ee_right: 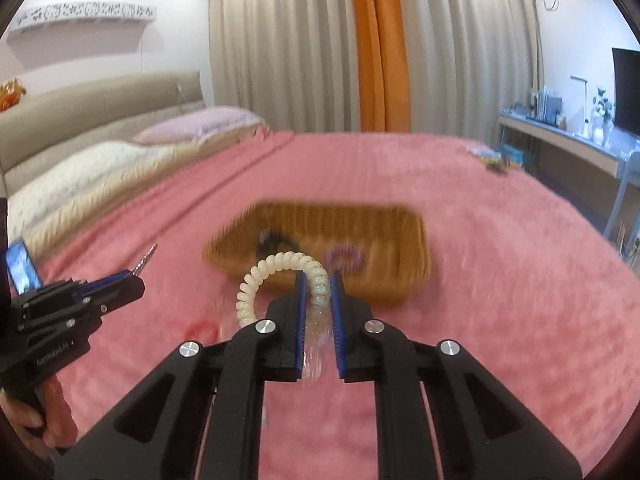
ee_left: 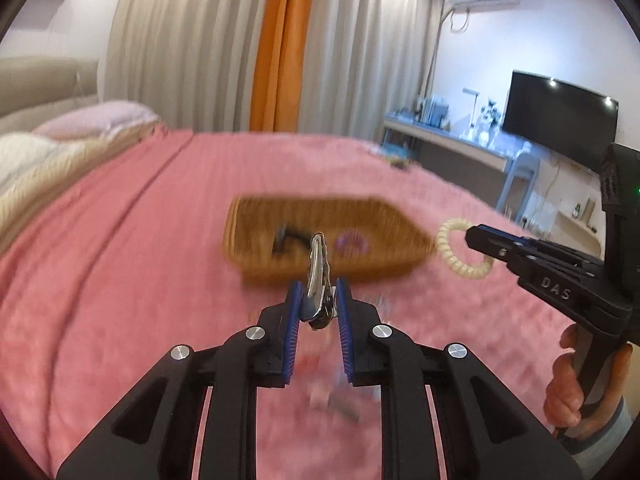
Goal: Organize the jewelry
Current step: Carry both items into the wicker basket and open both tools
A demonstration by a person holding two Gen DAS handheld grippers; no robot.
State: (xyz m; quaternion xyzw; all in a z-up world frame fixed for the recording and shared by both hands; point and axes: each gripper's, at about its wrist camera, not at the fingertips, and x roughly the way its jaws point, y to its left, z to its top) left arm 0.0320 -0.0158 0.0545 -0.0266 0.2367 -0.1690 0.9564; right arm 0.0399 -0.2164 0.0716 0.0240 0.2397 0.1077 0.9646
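Left gripper (ee_left: 318, 300): jaws clenched on a metal hair clip (ee_left: 317, 276), gripped at its hinge end, the tip standing up and forward. Right gripper (ee_right: 318, 292): jaws clenched on a cream coil tie (ee_right: 280, 276), pinched at one spot, the rest of the loop arching free to the left. Both items are held in the air above the bed (ee_left: 120, 240), short of the basket (ee_left: 320, 232).

The basket is wicker, rectangular and shallow, lying ahead of both grippers. Inside it are a dark item at left and a purple coil tie (ee_left: 352, 242) at right; blur hides the detail.

Step in hand, as I judge it: carry both pieces over the basket and drop them in. To do it well:
- Bring each piece fully past the near rim before releasing.
- Lower close to the basket floor; the coil tie will bounce.
- Keep the two grippers apart so the loop does not snag the clip.
- Aim for bare wicker between the items already there.

Surface: pink plush blanket, soft, so small pieces could sink or hide. A few blurred items lie near the grippers.

Room: bedroom with a padded headboard, pillows, beige and orange curtains, air conditioner, a desk (ee_left: 452, 136) and a TV at right.
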